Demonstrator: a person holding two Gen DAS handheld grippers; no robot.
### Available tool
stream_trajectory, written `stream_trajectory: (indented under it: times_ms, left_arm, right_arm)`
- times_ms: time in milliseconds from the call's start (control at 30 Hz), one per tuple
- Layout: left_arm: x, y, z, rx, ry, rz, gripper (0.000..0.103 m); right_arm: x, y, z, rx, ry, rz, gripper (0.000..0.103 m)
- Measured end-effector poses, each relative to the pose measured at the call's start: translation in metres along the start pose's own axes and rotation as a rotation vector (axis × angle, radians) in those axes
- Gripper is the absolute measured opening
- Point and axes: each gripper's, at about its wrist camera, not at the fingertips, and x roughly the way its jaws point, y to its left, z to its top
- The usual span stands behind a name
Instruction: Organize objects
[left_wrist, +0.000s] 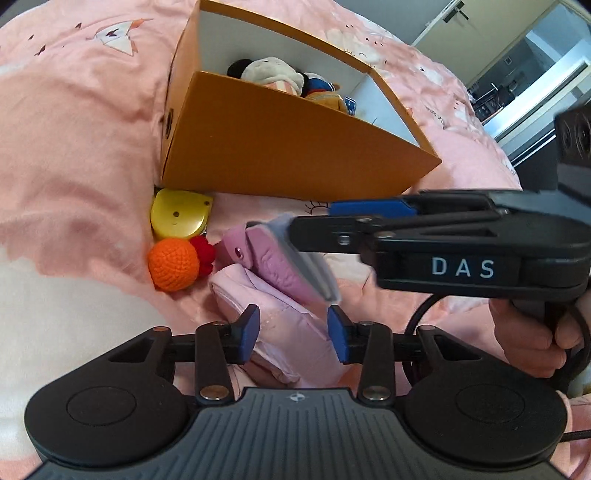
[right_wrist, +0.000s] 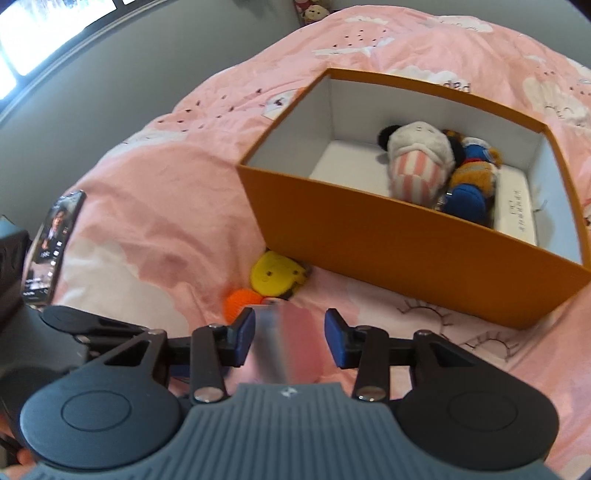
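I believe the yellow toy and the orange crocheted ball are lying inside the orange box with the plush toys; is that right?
Not quite. The yellow toy and the orange crocheted ball lie outside the orange box, on the pink bedding by its near corner. Only the plush toys are inside the box. The right wrist view shows this.

Orange box (right_wrist: 388, 236) — white inside; pink bedspread (right_wrist: 155, 206); yellow toy (left_wrist: 179, 218).
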Motion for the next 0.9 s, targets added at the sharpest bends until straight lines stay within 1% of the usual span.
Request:
stream_trajectory:
  times_ms: [67, 133, 167, 233, 267, 300, 333, 367, 467, 567, 600, 633, 667, 700, 733, 767, 900]
  left_arm:
    - [0.000, 0.001, -0.001, -0.015, 0.006, 0.018, 0.046]
    - [0.000, 0.006, -0.001, -0.053, 0.013, 0.029, 0.046]
    - [-0.001, 0.008, -0.001, -0.073, 0.018, 0.040, 0.048]
    - [0.000, 0.013, -0.001, -0.104, 0.029, 0.056, 0.052]
    - [0.001, 0.016, 0.000, -0.118, 0.033, 0.055, 0.055]
    - [0.001, 0.017, 0.001, -0.129, 0.033, 0.051, 0.056]
    - [0.002, 0.019, 0.001, -0.136, 0.034, 0.044, 0.061]
    - [0.003, 0.019, 0.001, -0.141, 0.038, 0.041, 0.063]
    - [0.006, 0.021, 0.001, -0.147, 0.057, 0.063, 0.065]
    - [0.012, 0.022, 0.001, -0.156, 0.076, 0.087, 0.069]
    - [0.014, 0.022, 0.000, -0.155, 0.082, 0.099, 0.068]
    - [0.015, 0.020, 0.000, -0.144, 0.082, 0.110, 0.065]
    - [0.015, 0.017, -0.001, -0.129, 0.078, 0.118, 0.064]
    - [0.014, 0.014, -0.002, -0.112, 0.069, 0.134, 0.060]
    - [0.012, 0.010, -0.002, -0.093, 0.053, 0.154, 0.046]
    - [0.010, 0.007, -0.001, -0.073, 0.038, 0.167, 0.043]
    - [0.002, -0.004, 0.006, -0.025, -0.026, 0.156, 0.039]
  right_arm:
    - [0.006, 0.003, 0.003, -0.011, 0.014, 0.013, 0.051]
    - [0.016, 0.006, 0.004, -0.017, 0.045, 0.017, 0.051]
    - [0.021, 0.007, 0.003, -0.017, 0.059, 0.014, 0.050]
    - [0.025, 0.005, 0.001, -0.005, 0.077, 0.042, 0.050]
    - [0.026, 0.004, 0.000, 0.001, 0.082, 0.061, 0.044]
    - [0.025, 0.003, -0.001, 0.005, 0.085, 0.075, 0.041]
    - [0.023, 0.002, -0.002, 0.008, 0.085, 0.083, 0.034]
    - [0.019, 0.000, -0.003, 0.011, 0.080, 0.084, 0.027]
    - [0.006, -0.007, -0.007, 0.010, 0.060, 0.046, 0.020]
    - [-0.008, -0.019, -0.012, 0.029, 0.045, 0.004, 0.014]
    - [-0.011, -0.023, -0.015, 0.036, 0.043, -0.013, 0.013]
    - [-0.014, -0.027, -0.017, 0.044, 0.039, -0.035, 0.004]
    - [-0.017, -0.031, -0.020, 0.051, 0.040, -0.064, 0.000]
    - [-0.020, -0.035, -0.023, 0.053, 0.040, -0.102, 0.000]
    - [-0.021, -0.040, -0.028, 0.057, 0.044, -0.126, 0.000]
    - [-0.021, -0.047, -0.032, 0.075, 0.056, -0.133, 0.000]
    - [-0.023, -0.071, -0.048, 0.167, 0.076, -0.137, 0.001]
